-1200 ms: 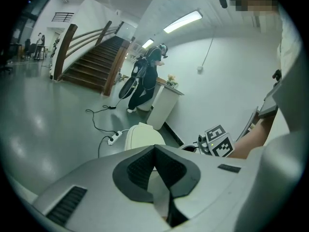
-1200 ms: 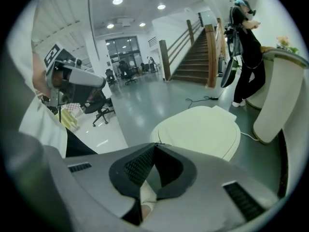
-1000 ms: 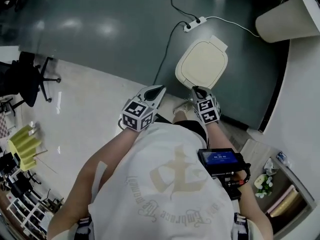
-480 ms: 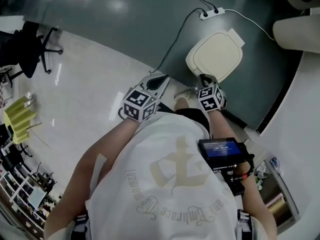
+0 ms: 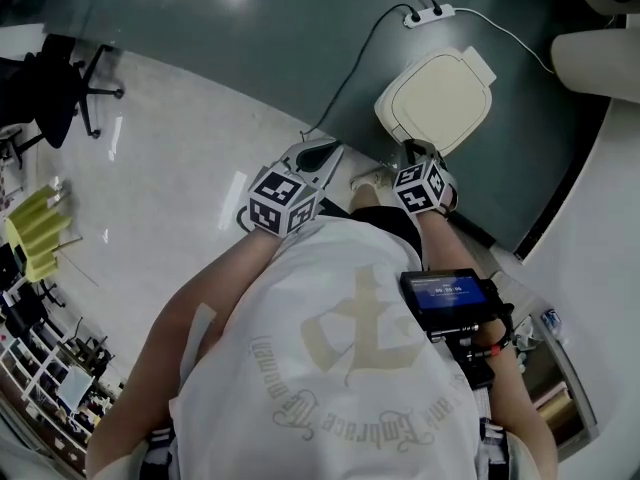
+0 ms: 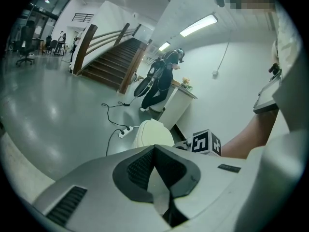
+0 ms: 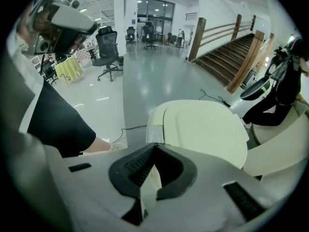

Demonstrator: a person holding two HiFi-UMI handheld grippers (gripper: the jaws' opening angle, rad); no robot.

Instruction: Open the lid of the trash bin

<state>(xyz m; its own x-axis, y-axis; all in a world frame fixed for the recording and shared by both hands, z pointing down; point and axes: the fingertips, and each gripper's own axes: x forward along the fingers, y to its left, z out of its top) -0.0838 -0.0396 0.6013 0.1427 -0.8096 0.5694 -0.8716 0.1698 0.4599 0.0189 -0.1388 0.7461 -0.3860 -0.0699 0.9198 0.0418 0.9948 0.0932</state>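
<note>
Left gripper [image 6: 154,148]: jaws together at the tips, nothing between them; held out in front of the person's body, aimed down at the floor to the left of the bin.
Right gripper [image 7: 154,145]: jaws closed tip to tip, empty; its tips sit just short of the bin's near edge, and no view shows whether they touch it.
Left cube [image 5: 280,200]: on the back of the left gripper, markers facing up.
Right cube [image 5: 420,188]: on the right gripper, near the person's waist.
Spacing: the two grippers are side by side and well apart, the right one nearer the bin.
Bin [image 6: 152,133]: cream, rounded, standing on the dark floor straight ahead of the right gripper.
Lid [image 5: 438,96]: down flat on the bin, covering the whole top; a hinge tab sticks out at the far side.
Shoe [image 5: 372,179]: pale, between the grippers, just beside the bin's near left corner.
Screen [image 5: 445,290]: lit blue, on a dark device at the person's right hip.
Power strip [image 5: 430,14]: white, on the floor beyond the bin, with a dark cable [image 5: 350,68] running back toward the person.
Floor [image 5: 250,38]: dark grey-green under the bin, pale and glossy to the left.
Chair [image 5: 55,98]: black office chair, far left.
Stairs [image 7: 231,57]: wooden, well behind the bin.
</note>
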